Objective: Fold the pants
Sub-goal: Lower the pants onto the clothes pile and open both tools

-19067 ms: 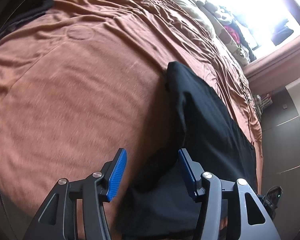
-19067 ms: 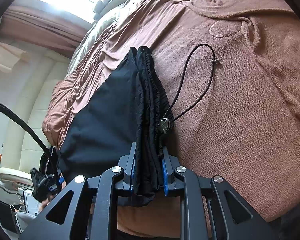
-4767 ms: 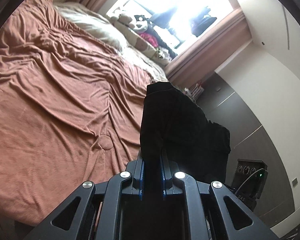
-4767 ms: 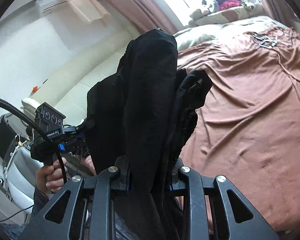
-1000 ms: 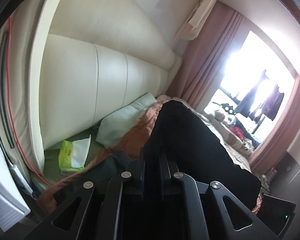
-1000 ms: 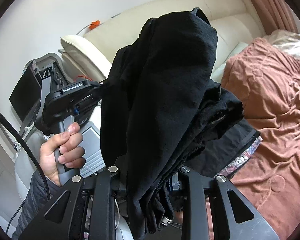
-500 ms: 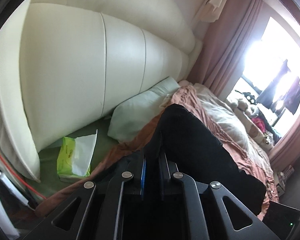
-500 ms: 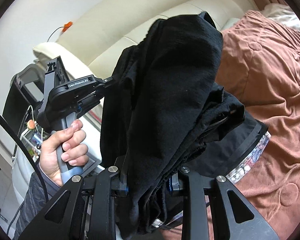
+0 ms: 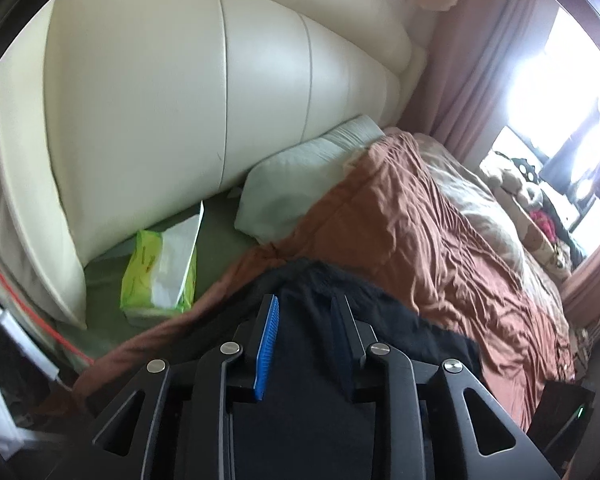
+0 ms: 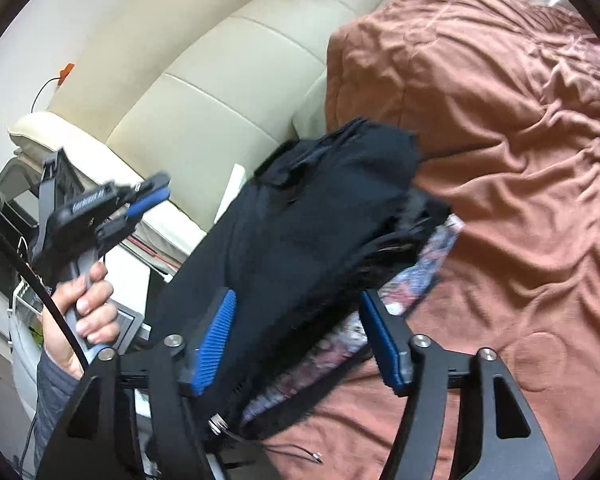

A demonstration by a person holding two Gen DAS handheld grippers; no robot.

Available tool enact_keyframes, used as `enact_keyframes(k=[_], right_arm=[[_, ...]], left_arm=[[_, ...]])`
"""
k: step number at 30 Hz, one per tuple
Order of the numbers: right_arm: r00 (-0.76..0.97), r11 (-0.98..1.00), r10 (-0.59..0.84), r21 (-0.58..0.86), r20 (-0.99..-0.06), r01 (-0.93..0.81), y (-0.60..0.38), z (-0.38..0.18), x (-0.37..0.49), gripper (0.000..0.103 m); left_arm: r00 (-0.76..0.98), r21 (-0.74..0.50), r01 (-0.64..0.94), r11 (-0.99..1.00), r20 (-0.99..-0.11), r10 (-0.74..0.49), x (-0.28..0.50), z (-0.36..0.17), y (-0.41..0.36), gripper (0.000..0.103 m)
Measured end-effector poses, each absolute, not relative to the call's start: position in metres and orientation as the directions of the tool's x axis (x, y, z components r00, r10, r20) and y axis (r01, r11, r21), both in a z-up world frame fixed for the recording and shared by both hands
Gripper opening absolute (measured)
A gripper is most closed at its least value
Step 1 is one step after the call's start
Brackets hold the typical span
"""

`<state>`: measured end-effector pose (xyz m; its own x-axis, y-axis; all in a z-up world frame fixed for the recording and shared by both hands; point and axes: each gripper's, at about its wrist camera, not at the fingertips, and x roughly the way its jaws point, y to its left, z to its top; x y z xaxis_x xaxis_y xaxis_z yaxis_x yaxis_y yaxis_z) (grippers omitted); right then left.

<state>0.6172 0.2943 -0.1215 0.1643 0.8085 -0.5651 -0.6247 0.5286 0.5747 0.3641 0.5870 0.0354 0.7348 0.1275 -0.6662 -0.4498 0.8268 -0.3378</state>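
Near the headboard [image 9: 172,80], on the brown blanket [image 9: 440,240], we have just let go of the folded black pants [image 10: 312,232]. Half a second ago both tools clamped the bundle in the air; now the left gripper [image 9: 306,320] and right gripper [image 10: 296,336] are opening, pads clear of the cloth between them. The bundle settles just beside the headboard, onto a patterned garment [image 10: 416,280]. Folding looks finished; we need only withdraw.
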Motion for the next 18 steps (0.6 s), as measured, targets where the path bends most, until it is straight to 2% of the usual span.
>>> enact_keyframes(k=[7, 11, 15, 16, 18], right_arm=[[0.312, 0.586, 0.772, 0.431, -0.554, -0.686, 0.272, -0.079, 0.599, 0.062], [0.325, 0.569, 0.771, 0.361, -0.548, -0.739, 0.286, -0.065, 0.580, 0.046], [0.316, 0.543, 0.771, 0.312, -0.553, -0.780, 0.303, -0.060, 0.569, 0.042], [0.316, 0.539, 0.766, 0.292, -0.559, -0.790, 0.311, -0.062, 0.566, 0.037], [0.307, 0.529, 0.760, 0.269, -0.573, -0.805, 0.322, -0.068, 0.564, 0.034]], left_arm=[[0.737, -0.333, -0.402, 0.853, -0.670, 0.086, 0.332, 0.025, 0.553, 0.030], [0.743, -0.340, -0.381, 0.860, -0.666, 0.066, 0.319, 0.021, 0.533, 0.030], [0.738, -0.330, -0.391, 0.860, -0.670, 0.078, 0.311, 0.015, 0.519, 0.029], [0.735, -0.332, -0.396, 0.856, -0.674, 0.078, 0.310, 0.011, 0.518, 0.029], [0.730, -0.351, -0.401, 0.847, -0.681, 0.063, 0.308, 0.002, 0.517, 0.029]])
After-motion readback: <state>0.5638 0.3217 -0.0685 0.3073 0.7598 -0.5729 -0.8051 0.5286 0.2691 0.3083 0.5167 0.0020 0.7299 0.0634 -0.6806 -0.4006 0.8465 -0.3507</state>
